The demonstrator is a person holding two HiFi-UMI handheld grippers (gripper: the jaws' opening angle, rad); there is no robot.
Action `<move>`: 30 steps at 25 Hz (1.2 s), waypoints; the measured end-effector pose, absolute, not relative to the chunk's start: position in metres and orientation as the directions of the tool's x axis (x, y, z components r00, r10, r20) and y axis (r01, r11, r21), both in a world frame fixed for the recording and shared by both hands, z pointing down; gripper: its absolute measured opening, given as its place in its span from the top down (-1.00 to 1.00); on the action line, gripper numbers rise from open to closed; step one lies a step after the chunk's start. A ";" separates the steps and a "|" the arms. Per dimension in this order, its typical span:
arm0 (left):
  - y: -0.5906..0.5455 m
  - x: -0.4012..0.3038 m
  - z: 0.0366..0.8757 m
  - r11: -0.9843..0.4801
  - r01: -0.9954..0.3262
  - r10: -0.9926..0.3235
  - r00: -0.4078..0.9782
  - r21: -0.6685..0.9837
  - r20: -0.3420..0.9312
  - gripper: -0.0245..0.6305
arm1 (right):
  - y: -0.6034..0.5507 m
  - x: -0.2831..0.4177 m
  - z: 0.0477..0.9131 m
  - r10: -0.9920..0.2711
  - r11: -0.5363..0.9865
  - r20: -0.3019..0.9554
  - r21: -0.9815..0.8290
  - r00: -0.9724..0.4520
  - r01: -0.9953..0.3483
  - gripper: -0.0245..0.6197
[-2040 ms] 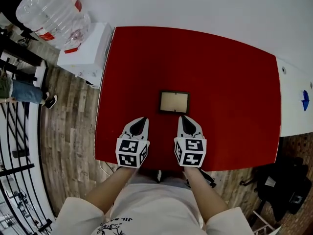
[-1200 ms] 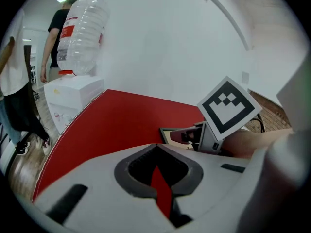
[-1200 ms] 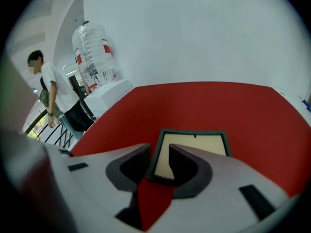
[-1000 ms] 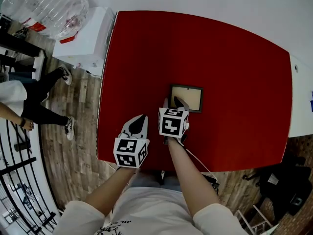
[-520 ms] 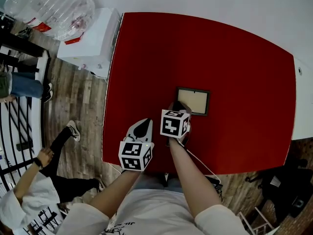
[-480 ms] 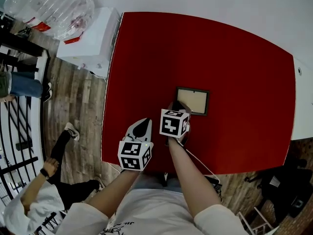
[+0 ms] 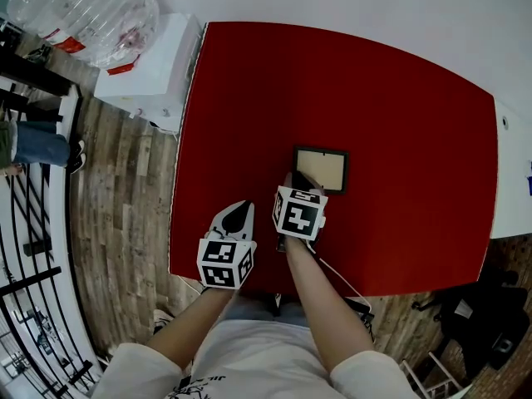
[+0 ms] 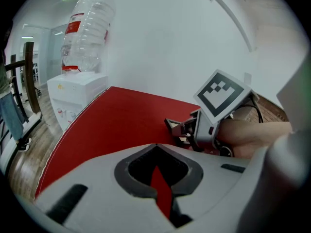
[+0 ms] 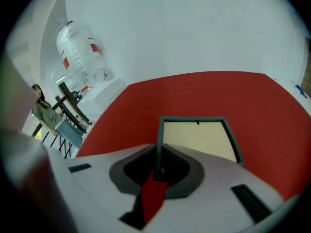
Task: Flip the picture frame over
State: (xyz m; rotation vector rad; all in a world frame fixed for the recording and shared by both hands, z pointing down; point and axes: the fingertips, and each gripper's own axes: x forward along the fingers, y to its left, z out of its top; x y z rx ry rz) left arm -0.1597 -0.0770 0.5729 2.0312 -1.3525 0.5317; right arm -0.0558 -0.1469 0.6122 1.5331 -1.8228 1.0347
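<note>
two fingers (image 9: 209,178) of right gripper (image 9: 157,154), just closing, clamp dark-rimmed rectangular picture frame (image 9: 197,139); left gripper (image 8: 156,147) pressed together

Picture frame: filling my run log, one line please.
left gripper: shut, empty | right gripper: jaws just closed on black rectangular picture frame, corner

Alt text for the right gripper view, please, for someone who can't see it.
The right gripper, whose jaws have just been closing, pinches the left edge of a dark picture frame lying flat on a red table. A water dispenser stands beyond, by a white wall.
</note>
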 end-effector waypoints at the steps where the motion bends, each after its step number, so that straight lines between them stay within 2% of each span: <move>1: -0.077 -0.159 0.573 -0.273 -0.920 -0.664 0.392 0.281 0.637 0.91 | -0.147 -0.056 0.607 -0.568 0.054 0.792 -0.236 -0.224 -0.970 0.79; 7: -0.076 -0.150 0.571 -0.284 -0.913 -0.660 0.408 0.293 0.631 0.91 | -0.145 -0.056 0.572 -0.591 0.034 0.726 -0.412 -0.350 -0.911 0.79; 14: -0.075 -0.136 0.568 -0.310 -0.902 -0.654 0.432 0.300 0.622 0.91 | -0.145 -0.058 0.534 -0.628 0.026 0.564 -0.673 -0.536 -0.739 0.79; 24: -0.074 -0.117 0.566 -0.344 -0.888 -0.645 0.460 0.306 0.610 0.91 | -0.147 -0.041 0.512 -0.676 0.008 0.314 -0.902 -0.667 -0.433 0.79; 30: -0.081 -0.099 0.566 -0.406 -0.861 -0.626 0.505 0.305 0.594 0.91 | -0.146 -0.023 0.510 -0.697 -0.003 0.206 -0.959 -0.687 -0.285 0.80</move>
